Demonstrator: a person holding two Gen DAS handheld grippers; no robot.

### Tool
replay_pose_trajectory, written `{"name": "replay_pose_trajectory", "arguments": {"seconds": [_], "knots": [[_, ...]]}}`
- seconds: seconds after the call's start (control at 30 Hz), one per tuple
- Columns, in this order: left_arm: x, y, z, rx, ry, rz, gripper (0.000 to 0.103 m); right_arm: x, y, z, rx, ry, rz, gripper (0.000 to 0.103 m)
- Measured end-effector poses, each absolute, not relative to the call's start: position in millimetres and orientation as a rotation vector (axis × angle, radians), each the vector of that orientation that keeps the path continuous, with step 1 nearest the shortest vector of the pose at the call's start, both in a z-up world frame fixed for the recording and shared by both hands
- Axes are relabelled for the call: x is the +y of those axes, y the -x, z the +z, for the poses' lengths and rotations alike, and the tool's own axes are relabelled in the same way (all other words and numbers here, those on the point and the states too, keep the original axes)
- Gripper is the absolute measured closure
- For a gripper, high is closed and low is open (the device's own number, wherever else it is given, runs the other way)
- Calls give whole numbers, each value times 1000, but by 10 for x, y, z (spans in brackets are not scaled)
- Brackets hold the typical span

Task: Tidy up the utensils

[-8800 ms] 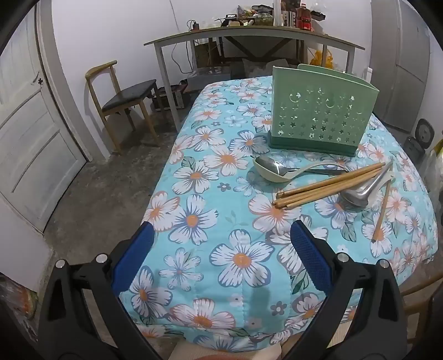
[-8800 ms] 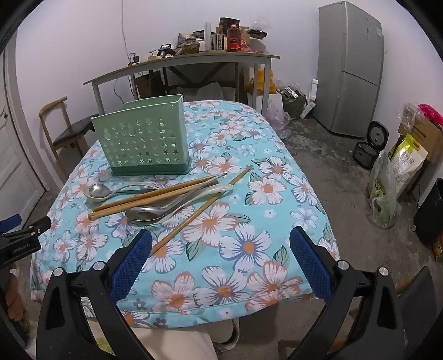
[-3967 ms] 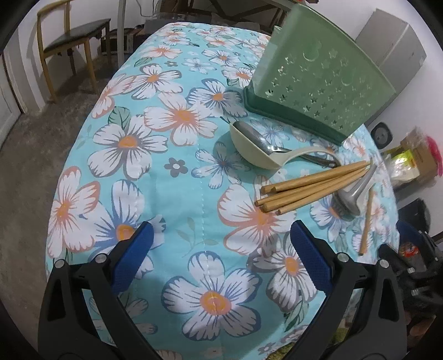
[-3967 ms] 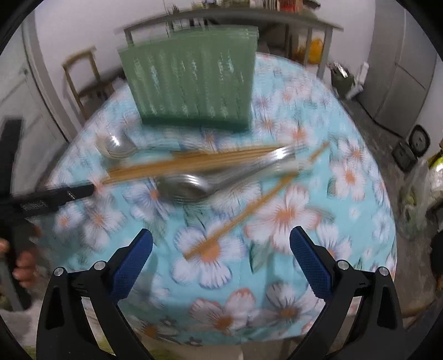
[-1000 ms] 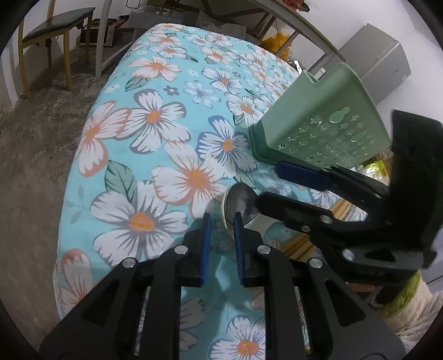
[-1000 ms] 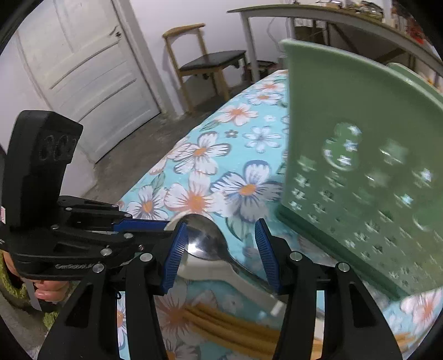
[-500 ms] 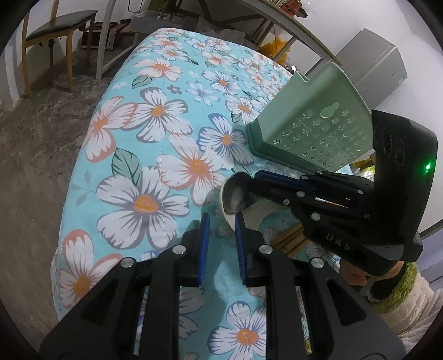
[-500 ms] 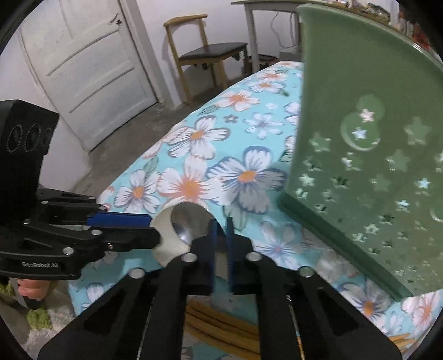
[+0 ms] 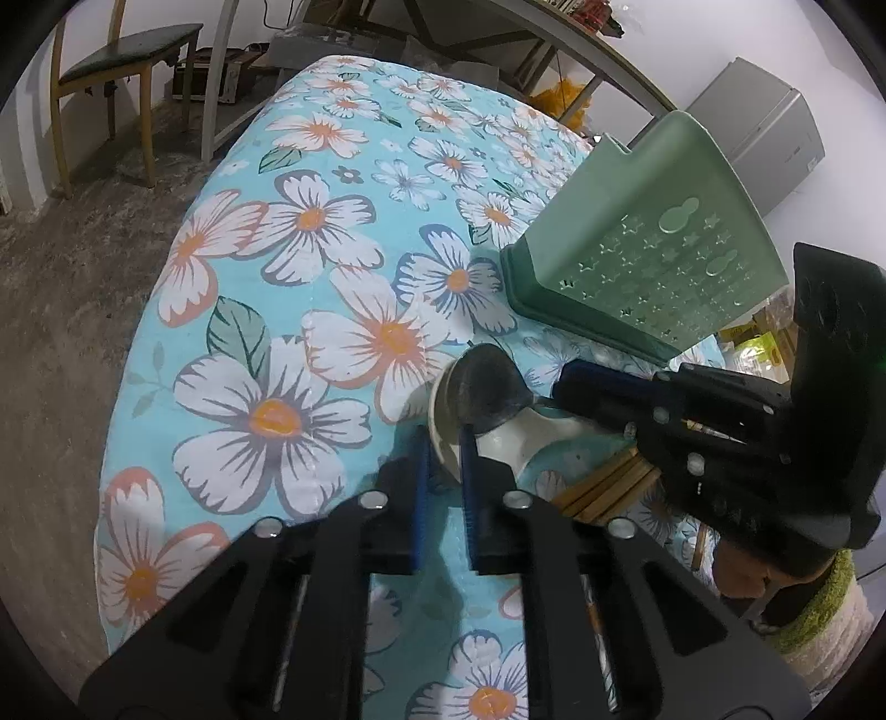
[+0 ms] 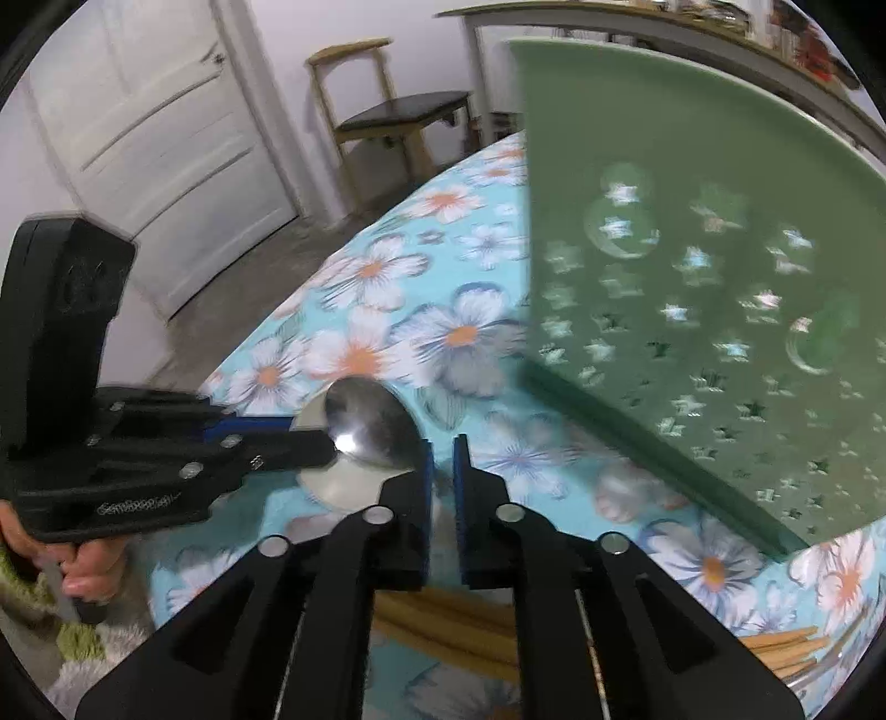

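Note:
A metal spoon (image 9: 490,390) lies in the bowl of a cream ladle spoon (image 9: 531,437) on the floral tablecloth. My left gripper (image 9: 443,459) is shut on the rim of the cream spoon's bowl. My right gripper (image 10: 440,459) is shut on the metal spoon (image 10: 371,432) at its neck; it also shows in the left wrist view (image 9: 576,382). The green perforated utensil holder (image 9: 653,266) stands just behind, and fills the right of the right wrist view (image 10: 692,277). Wooden chopsticks (image 10: 459,620) lie under my right gripper.
The table (image 9: 310,288) carries a blue flowered cloth. A wooden chair (image 9: 111,66) and a grey desk (image 9: 554,33) stand behind it, a grey fridge (image 9: 764,133) at the far right. A white door (image 10: 155,127) is at the left.
Both grippers closed from wide open. In the last second my right gripper shut on the metal spoon's neck and my left gripper moved onto the cream spoon's rim.

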State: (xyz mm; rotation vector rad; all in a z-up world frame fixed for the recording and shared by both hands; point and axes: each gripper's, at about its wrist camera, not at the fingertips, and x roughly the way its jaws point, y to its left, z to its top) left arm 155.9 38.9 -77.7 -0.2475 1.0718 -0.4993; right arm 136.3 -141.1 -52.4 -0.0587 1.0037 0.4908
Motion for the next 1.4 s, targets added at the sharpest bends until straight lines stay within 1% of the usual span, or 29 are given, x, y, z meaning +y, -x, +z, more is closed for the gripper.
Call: {"name": "replay_pose_trajectory", "arguments": {"seconds": [0.03,0.13,0.17,0.23,0.33,0.4,0.5,0.67,0.87,1.03,1.3,1.37,1.4], "knots": [[384,-1554,-773,1067,244,-496,95,-1367,-1348,-523,999,82,502,81],[382,-1538,-770,1060,251,-486,96,-1213,-1342,-549,1002,124,553,72],[386,-1531,-771,1062,258,-483,96,-1151,-1321,-551,998,149,556,70],[395,-1507,-752,1063,265,-482,96,-1086,-1267,-538,989,194,543,70],[404,-1449,-689,1054,248,-480,98,-1076,-1262,-520,993,228,461,73],[429,-1440,-692,1063,255,-476,98,-1158,-1276,-533,1000,161,467,73],[467,-1399,-713,1085,267,-468,98,-1147,-1246,-555,986,151,439,74],[469,-1328,-709,1082,256,-456,98,-1038,-1140,-514,943,201,409,85],[498,-1340,-713,1084,258,-443,99,-1087,-1132,-423,892,194,380,90],[535,-1350,-720,1086,256,-429,99,-1161,-1228,-361,902,164,346,91],[639,-1321,-732,1095,260,-416,99,-1014,-1508,-512,967,250,315,89],[653,-1315,-739,1096,264,-419,99,-948,-1547,-540,979,266,344,83],[655,-1319,-743,1096,265,-422,99,-903,-1567,-562,984,275,355,81]]}}
